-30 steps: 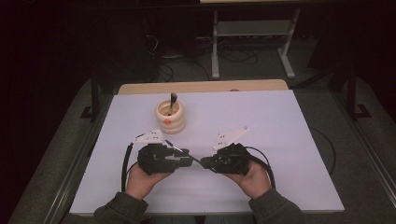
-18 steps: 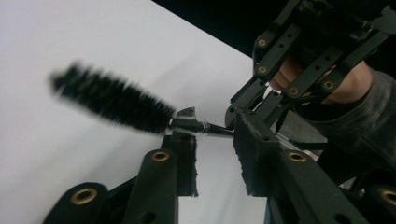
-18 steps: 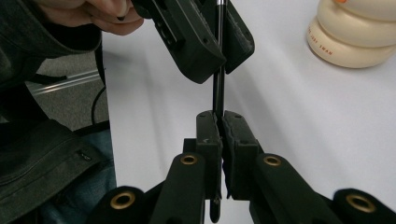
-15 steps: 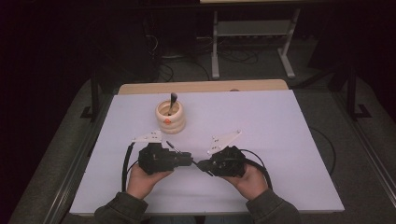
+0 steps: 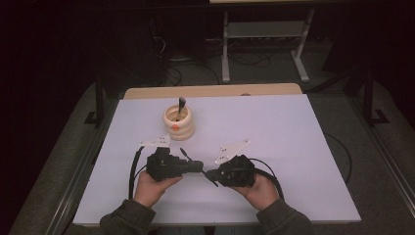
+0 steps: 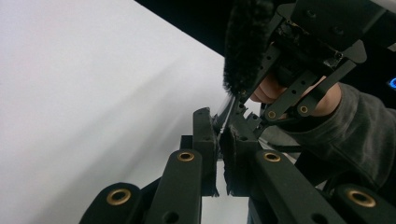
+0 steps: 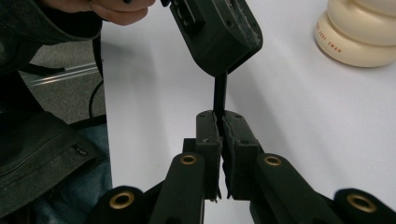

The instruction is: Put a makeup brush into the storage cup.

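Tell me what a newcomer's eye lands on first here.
Near the front edge of the white table, the left tool and right tool meet tip to tip, both shut on a thin dark brush. Behind them stands a cream ringed holder with another brush inside.

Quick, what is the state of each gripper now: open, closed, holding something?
Left gripper: its jaws have just closed on one end of a thin black stick.
Right gripper: closed on the other end of the same stick.
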`<action>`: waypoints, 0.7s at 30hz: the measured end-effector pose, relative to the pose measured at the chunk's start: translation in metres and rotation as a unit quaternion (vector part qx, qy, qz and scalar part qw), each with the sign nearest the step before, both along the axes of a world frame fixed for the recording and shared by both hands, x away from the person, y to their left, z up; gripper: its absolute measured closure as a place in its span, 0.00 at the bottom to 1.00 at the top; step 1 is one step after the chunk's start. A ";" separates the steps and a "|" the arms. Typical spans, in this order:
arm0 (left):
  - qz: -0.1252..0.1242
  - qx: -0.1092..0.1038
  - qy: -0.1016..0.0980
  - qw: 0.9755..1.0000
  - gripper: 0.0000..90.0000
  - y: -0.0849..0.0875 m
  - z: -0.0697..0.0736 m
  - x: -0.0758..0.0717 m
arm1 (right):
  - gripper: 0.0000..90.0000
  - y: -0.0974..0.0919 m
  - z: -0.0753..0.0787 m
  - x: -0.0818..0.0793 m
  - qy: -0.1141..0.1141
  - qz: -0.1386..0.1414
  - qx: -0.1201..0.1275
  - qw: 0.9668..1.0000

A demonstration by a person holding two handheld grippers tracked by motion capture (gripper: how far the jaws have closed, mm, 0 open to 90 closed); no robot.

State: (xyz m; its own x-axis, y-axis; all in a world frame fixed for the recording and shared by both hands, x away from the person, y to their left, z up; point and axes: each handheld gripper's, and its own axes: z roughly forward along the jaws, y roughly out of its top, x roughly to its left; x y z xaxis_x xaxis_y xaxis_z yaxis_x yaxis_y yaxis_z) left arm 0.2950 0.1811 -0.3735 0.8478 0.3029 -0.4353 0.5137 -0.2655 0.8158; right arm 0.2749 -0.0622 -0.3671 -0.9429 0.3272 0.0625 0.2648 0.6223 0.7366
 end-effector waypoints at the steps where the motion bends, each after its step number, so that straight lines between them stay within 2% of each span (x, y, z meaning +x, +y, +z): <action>1: 0.000 0.006 -0.005 1.000 0.94 0.000 0.001 0.000 | 0.93 -0.001 -0.001 0.001 0.000 0.000 0.004 1.000; 2: 0.004 0.013 -0.008 1.000 0.94 0.000 0.002 0.000 | 0.92 -0.001 -0.002 0.002 0.003 -0.001 0.005 1.000; 3: 0.007 0.019 -0.013 1.000 0.94 0.000 0.003 0.001 | 0.86 -0.002 -0.002 0.002 0.008 -0.005 0.009 1.000; 7: 0.018 0.037 -0.021 0.999 0.94 0.004 0.008 0.003 | 0.80 -0.008 -0.007 0.005 0.012 -0.014 0.006 1.000; 14: 0.032 0.064 -0.032 0.997 0.94 0.008 0.011 0.007 | 0.73 -0.020 -0.013 0.009 0.038 -0.030 0.023 0.999; 18: 0.034 0.080 -0.038 0.995 0.94 0.008 0.014 0.009 | 0.71 -0.027 -0.015 0.010 0.043 -0.037 0.028 0.998; 21: 0.037 0.084 -0.042 0.995 0.94 0.009 0.015 0.011 | 0.70 -0.032 -0.017 0.012 0.047 -0.042 0.030 0.998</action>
